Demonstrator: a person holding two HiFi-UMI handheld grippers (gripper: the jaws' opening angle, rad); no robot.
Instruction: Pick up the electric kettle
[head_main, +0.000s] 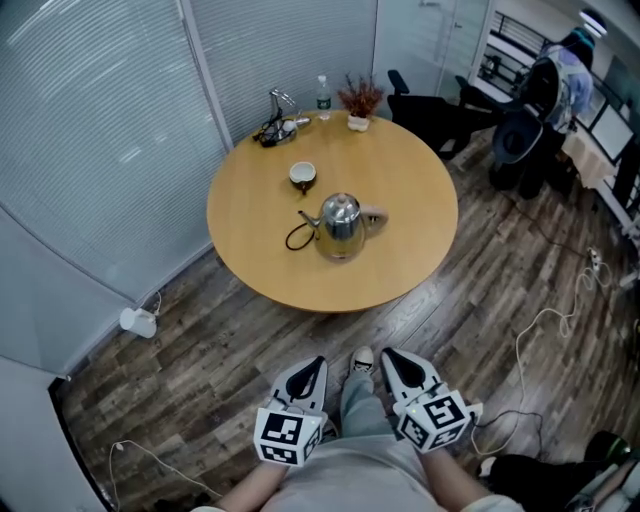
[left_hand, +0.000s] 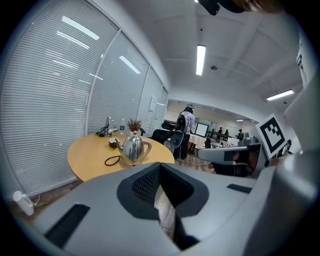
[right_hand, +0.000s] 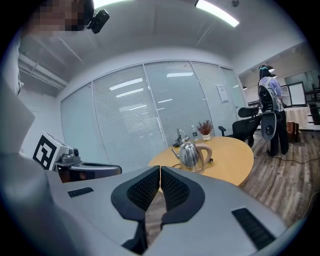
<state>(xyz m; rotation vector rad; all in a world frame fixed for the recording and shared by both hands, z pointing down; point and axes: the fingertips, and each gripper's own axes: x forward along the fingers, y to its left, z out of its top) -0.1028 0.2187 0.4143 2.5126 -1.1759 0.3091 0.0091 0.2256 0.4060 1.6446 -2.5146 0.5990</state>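
Note:
A shiny steel electric kettle (head_main: 340, 224) with a tan handle stands on its base near the middle of the round wooden table (head_main: 405, 190), its black cord (head_main: 297, 237) looped to its left. Both grippers hang low over the floor, well short of the table's near edge. My left gripper (head_main: 318, 362) and right gripper (head_main: 386, 354) are side by side, each shut with nothing between the jaws. The left gripper view has its jaws (left_hand: 160, 165) closed, the kettle (left_hand: 134, 149) far ahead. The right gripper view shows closed jaws (right_hand: 159, 168) and the kettle (right_hand: 190, 155) beyond.
A small cup (head_main: 302, 176) sits behind the kettle. At the table's far edge are a water bottle (head_main: 322, 97), a potted plant (head_main: 359, 100) and a lamp with cables (head_main: 275, 125). Office chairs (head_main: 430, 110) and a person (head_main: 570, 70) are at back right. Cables (head_main: 530, 340) trail across the floor.

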